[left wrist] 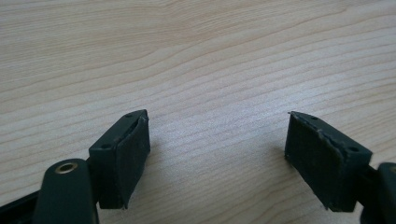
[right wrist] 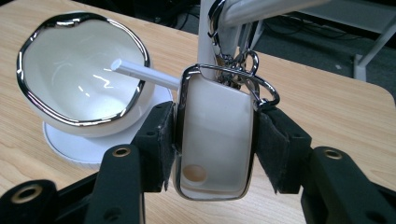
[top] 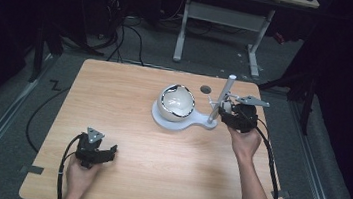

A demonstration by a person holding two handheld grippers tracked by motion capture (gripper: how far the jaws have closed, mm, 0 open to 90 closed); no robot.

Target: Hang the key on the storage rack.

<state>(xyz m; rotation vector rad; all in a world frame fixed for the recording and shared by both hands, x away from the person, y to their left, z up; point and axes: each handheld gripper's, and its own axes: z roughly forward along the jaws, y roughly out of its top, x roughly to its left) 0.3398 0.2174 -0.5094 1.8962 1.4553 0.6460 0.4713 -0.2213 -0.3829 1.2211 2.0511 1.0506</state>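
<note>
High view: fixed above the near edge, facing forward and down over the whole counter (top: 126,124). Left gripper view: close, low over bare wood. Right gripper view: close, facing the bowl (right wrist: 84,70), which the high view shares.

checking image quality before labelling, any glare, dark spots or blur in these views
High view: table evenly lit, surroundings nearly black. Right gripper view: bright glare inside the white bowl and on its chrome rim. Left gripper view: far wood grain is soft, jaw pads sharp.
</note>
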